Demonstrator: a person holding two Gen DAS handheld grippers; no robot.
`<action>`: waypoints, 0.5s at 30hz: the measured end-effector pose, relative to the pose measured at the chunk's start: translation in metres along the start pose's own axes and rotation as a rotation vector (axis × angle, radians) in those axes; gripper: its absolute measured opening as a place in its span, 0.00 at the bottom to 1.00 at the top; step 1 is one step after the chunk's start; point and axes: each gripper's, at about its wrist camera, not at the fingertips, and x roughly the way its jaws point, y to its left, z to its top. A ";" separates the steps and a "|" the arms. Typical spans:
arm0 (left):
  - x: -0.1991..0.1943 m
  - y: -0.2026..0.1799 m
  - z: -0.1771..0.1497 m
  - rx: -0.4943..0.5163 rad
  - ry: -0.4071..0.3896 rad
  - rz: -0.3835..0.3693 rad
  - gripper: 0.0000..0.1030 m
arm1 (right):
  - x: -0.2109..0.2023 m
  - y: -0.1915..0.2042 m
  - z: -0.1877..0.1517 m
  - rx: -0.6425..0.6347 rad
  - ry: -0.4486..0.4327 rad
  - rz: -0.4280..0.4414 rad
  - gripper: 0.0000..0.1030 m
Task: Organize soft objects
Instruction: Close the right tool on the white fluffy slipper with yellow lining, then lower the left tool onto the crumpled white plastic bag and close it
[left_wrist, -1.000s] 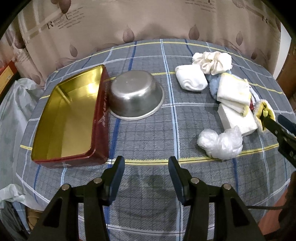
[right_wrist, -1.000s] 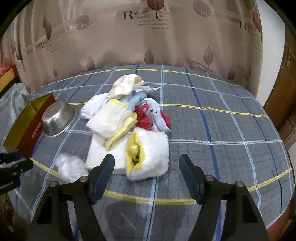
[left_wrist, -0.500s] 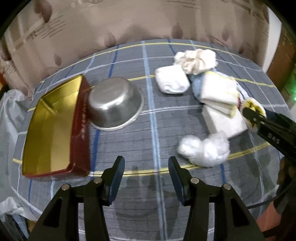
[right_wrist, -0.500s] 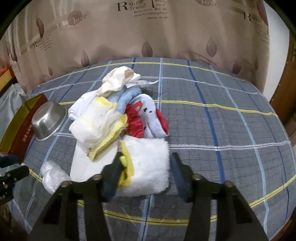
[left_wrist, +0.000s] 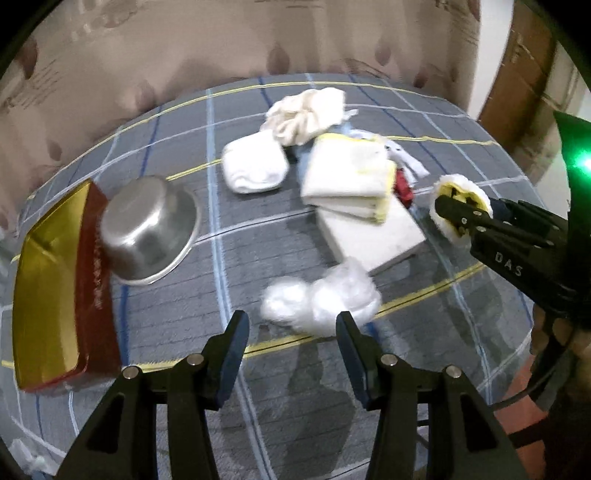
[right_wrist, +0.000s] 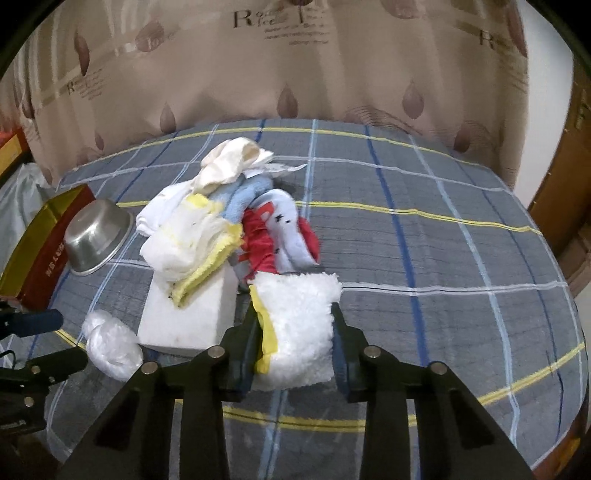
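Note:
My right gripper (right_wrist: 295, 332) is shut on a fluffy white cloth with yellow lining (right_wrist: 299, 325); it also shows in the left wrist view (left_wrist: 461, 206). My left gripper (left_wrist: 291, 343) is open and empty, just short of a crumpled clear plastic bag (left_wrist: 321, 299). A pile of soft things lies behind: a folded white-yellow towel (right_wrist: 192, 243), a white foam block (right_wrist: 188, 317), a red and light-blue sock (right_wrist: 284, 236), a blue cloth (right_wrist: 240, 199), a cream cloth (right_wrist: 229, 162) and a white sock (left_wrist: 255, 166).
A steel bowl (left_wrist: 147, 232) stands beside an open red tin with a gold inside (left_wrist: 48, 284) at the left. The table has a grey plaid cover (right_wrist: 443, 258). A curtain hangs behind. The table's right half is bare cloth.
My right gripper has moved forward and closed on the fluffy white cloth. My left gripper has swung right towards the plastic bag and stays open.

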 end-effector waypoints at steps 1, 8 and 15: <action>0.001 -0.003 0.002 0.017 0.003 0.001 0.49 | -0.004 -0.002 -0.001 0.003 -0.006 -0.006 0.30; 0.007 -0.027 0.007 0.153 0.036 -0.034 0.49 | -0.009 -0.013 -0.006 0.044 -0.010 0.017 0.30; 0.030 -0.032 0.018 0.180 0.076 -0.001 0.49 | -0.005 -0.014 -0.007 0.052 0.000 0.044 0.30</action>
